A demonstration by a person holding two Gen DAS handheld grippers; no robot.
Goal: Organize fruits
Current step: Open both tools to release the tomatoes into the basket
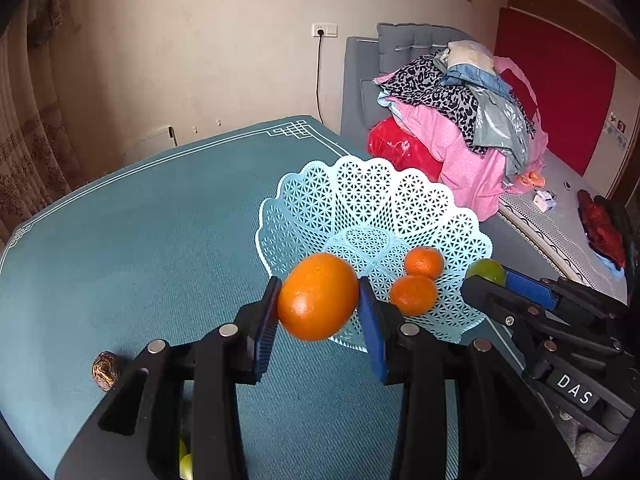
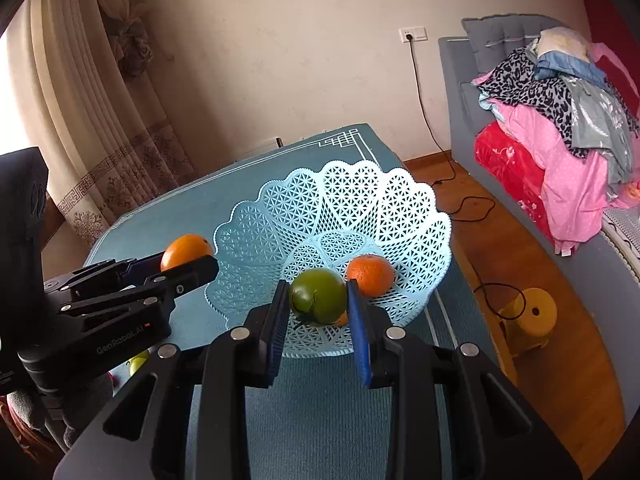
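A: From the left wrist view, what is the left gripper (image 1: 320, 300) doing?

B: Its blue pads are closed on a large orange (image 1: 318, 296), one pad on each side. The orange hangs just short of the near rim of the pale blue lattice basket (image 1: 360, 200), which lies straight ahead of the fingers. The fruit is slightly oval, with its long axis tilted across the jaws. Two mandarins (image 1: 418, 280) already sit in the basket, touching each other, to the right of the held orange.

A: And the other tool there?

B: The right gripper (image 1: 486, 280) reaches in from the right edge, with a green fruit (image 1: 486, 271) at its tip, by the basket's right rim.

A: Now the right wrist view.

B: The right gripper (image 2: 318, 304) is clamped narrowly on that green citrus fruit (image 2: 318, 296), which is over the basket's (image 2: 340, 200) near side, beside a mandarin (image 2: 370, 276). The left gripper (image 2: 192, 266) with its orange (image 2: 186, 250) is outside the left rim.

A: So which is nearer to dropping?

B: I judge the right: its fruit looks to be already above the bowl, while the left must carry on forward over the rim.
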